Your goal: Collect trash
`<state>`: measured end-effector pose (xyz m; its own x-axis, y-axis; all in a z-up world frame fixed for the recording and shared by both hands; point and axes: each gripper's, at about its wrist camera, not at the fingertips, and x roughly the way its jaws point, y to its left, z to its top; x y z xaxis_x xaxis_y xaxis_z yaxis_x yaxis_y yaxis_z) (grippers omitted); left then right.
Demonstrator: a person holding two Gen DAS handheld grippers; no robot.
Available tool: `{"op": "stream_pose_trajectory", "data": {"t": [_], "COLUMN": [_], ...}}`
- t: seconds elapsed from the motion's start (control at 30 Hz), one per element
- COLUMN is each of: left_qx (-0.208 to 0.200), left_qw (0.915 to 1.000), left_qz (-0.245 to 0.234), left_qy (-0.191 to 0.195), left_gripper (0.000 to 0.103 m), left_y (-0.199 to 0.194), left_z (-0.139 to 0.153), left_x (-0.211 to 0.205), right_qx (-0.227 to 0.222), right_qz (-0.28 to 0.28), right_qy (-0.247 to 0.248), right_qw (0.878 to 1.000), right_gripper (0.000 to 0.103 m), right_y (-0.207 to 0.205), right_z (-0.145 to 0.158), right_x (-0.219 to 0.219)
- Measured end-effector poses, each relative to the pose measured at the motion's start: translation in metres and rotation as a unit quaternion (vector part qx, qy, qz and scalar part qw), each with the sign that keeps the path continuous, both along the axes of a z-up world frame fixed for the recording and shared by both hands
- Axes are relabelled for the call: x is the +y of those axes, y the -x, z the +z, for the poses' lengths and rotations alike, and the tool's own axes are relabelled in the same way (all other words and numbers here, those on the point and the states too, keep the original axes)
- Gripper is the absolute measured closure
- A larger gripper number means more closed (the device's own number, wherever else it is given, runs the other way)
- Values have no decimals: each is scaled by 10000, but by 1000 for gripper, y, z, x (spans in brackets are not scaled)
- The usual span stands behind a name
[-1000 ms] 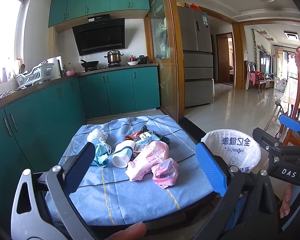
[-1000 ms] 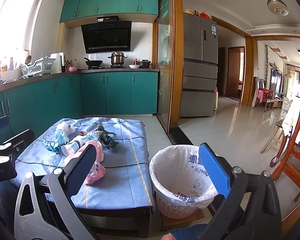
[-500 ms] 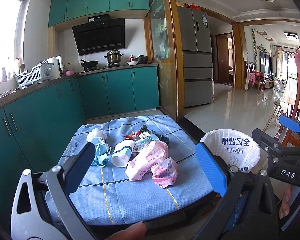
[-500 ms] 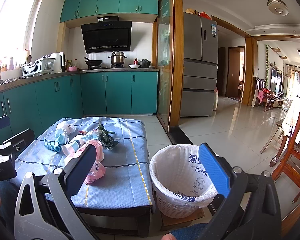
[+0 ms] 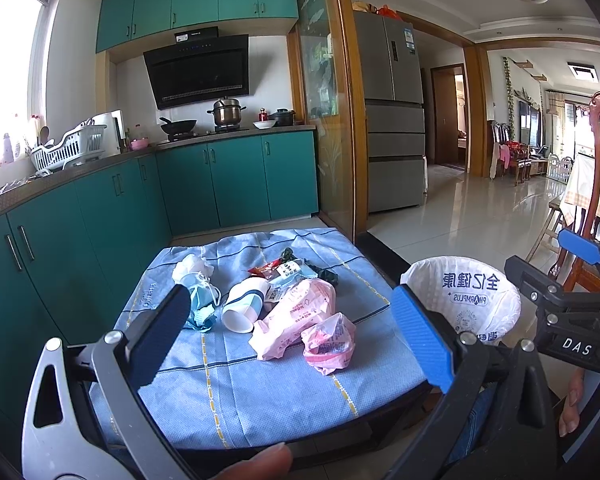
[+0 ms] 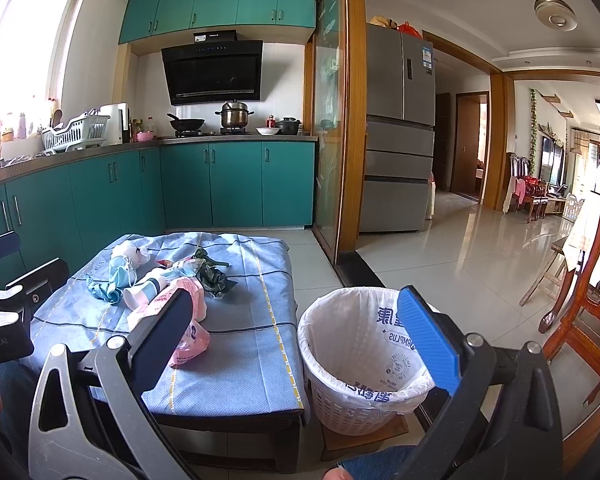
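Nothing has moved since the earlier frame: your left gripper and right gripper hover wide and empty, so pinch the light, crinkly pink wrapper at its bunched middle.

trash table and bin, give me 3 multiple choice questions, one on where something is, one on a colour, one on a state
1. Where does the lined basket stand?
A. on the floor beside the low table
B. on the table
C. on the kitchen counter

2. What colour is the crumpled wrapper nearest the table's front edge?
A. green
B. pink
C. black

3. How does the paper cup sit?
A. upright
B. upside down
C. lying on its side

Answers:
1 A, the right wrist view shows it on the floor, off the table's right edge.
2 B, it is pink in both views.
3 C, its open mouth faces the left gripper, which is open and empty, like the right gripper.
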<state>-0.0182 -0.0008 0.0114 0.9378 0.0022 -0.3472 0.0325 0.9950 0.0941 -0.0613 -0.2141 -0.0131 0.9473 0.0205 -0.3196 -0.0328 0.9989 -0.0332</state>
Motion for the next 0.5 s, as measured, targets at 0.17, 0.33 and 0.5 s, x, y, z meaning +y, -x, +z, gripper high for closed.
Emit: {"op": "stream_pose_trajectory", "data": {"t": [0.17, 0.33, 0.5], "left_qx": [16, 38, 49], "left_qw": [10000, 10000, 10000], "left_qz": [-19, -5, -20], "left_qy": [1, 29, 42], "left_gripper": [3, 3, 3], "left_y": [1, 1, 0], "left_z": [-3, -5, -4], "left_x": [-2, 0, 2], "right_qx": [2, 40, 31], "right_qz": [-2, -15, -25], "right_qy": [-1, -27, -12], "right_qw": [10000, 10000, 10000], "right_gripper": [3, 3, 3], "right_y": [0, -1, 0], "right_z": [0, -3, -3], "right_x": [-1, -1, -2]}}
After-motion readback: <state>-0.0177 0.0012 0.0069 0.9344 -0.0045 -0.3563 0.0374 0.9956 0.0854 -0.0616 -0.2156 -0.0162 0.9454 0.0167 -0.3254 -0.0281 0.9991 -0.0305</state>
